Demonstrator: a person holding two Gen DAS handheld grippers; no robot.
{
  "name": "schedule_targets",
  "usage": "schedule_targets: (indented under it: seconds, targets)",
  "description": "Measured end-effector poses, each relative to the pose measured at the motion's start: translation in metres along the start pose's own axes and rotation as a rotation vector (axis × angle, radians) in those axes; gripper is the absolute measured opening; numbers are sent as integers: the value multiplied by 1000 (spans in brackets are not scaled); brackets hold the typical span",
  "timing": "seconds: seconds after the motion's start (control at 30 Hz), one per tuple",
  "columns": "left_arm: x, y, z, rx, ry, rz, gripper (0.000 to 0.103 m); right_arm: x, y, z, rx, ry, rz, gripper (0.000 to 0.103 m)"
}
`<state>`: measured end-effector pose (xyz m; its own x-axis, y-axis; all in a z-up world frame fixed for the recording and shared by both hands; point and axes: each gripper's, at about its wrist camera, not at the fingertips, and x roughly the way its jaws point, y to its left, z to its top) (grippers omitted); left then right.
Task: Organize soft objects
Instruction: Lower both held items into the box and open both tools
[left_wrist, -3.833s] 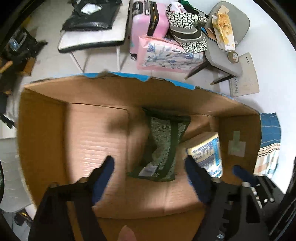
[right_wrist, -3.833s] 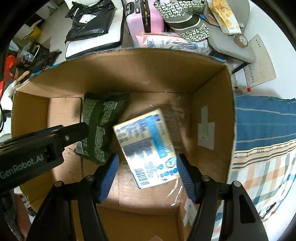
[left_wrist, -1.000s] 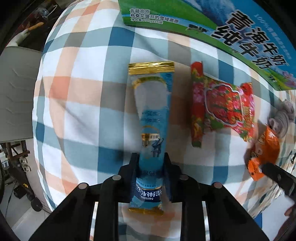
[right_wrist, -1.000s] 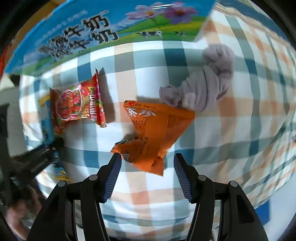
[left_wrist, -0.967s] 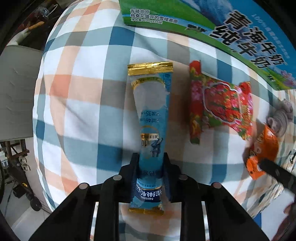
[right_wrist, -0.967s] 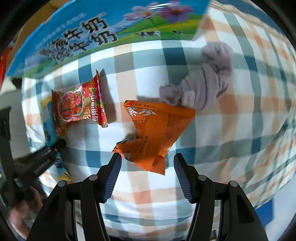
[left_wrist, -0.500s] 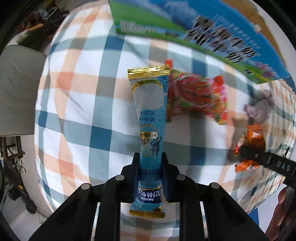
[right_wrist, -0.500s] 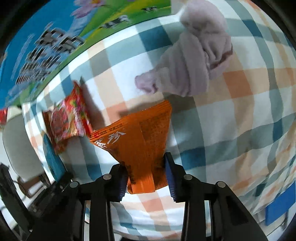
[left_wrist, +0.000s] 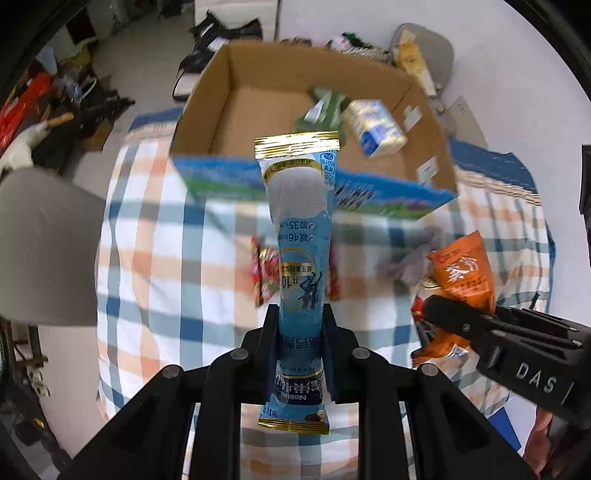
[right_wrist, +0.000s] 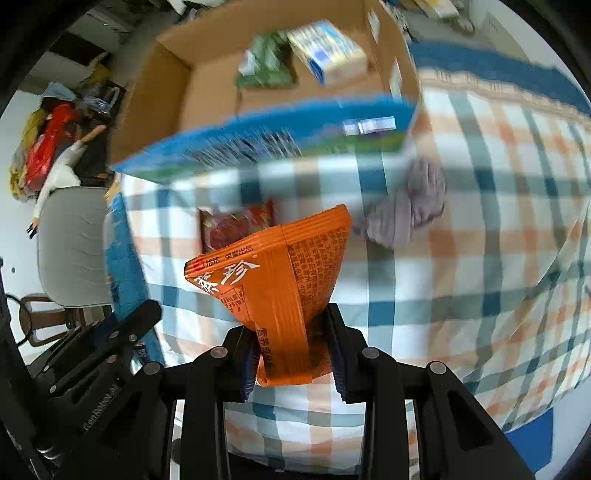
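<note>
Each hand-held gripper, left (left_wrist: 300, 332) and right (right_wrist: 291, 347), is closed on one end of its packet, the blue Nestle sachet (left_wrist: 300, 251) and the orange snack packet (right_wrist: 280, 280), so either could slip before the cardboard box (left_wrist: 236, 85).

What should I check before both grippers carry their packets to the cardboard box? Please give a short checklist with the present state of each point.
1. Left gripper shut on the blue stick packet: ok, clamped near its lower end.
2. Right gripper shut on the orange packet: ok, pinched at its narrow end.
3. Both packets lifted off the checked cloth: ok.
4. Free room in the cardboard box: ok; the green packet and the yellow-blue pack sit toward one side.
5. Blue stick packet firm enough not to swing: cannot tell; most of its length stands free above the fingers.
6. Items left on the cloth: not ok; the red packet and grey cloth bundle remain.
</note>
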<state>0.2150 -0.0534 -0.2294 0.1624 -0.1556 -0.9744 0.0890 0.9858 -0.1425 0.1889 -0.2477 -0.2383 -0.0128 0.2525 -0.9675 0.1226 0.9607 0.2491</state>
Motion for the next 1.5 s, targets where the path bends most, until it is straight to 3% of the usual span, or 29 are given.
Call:
schedule_targets:
  seconds: [0.3, 0.5, 0.67, 0.87, 1.07, 1.37, 1.5]
  targets:
    - [-17, -13, 87, 40, -48, -16, 18, -59, 18, 52, 0, -105, 32, 35]
    - [0, -11, 160, 46, -20, 16, 18, -61, 26, 116, 22, -138, -14, 35]
    - [41, -7, 204, 53, 49, 30, 18, -33, 26, 165, 57, -101, -51, 35]
    - [102, 4, 235, 48, 171, 25, 18, 20, 23, 212, 93, -33, -96, 35]
    - [149, 16, 254, 38, 249, 38, 18, 68, 20, 235, 116, 32, -127, 35]
    - [182, 14, 261, 65, 305, 55, 20, 116, 17, 242, 118, 110, -173, 35]
    - [185, 14, 262, 36, 316, 68, 27, 133, 18, 243, 110, 162, -182, 36]
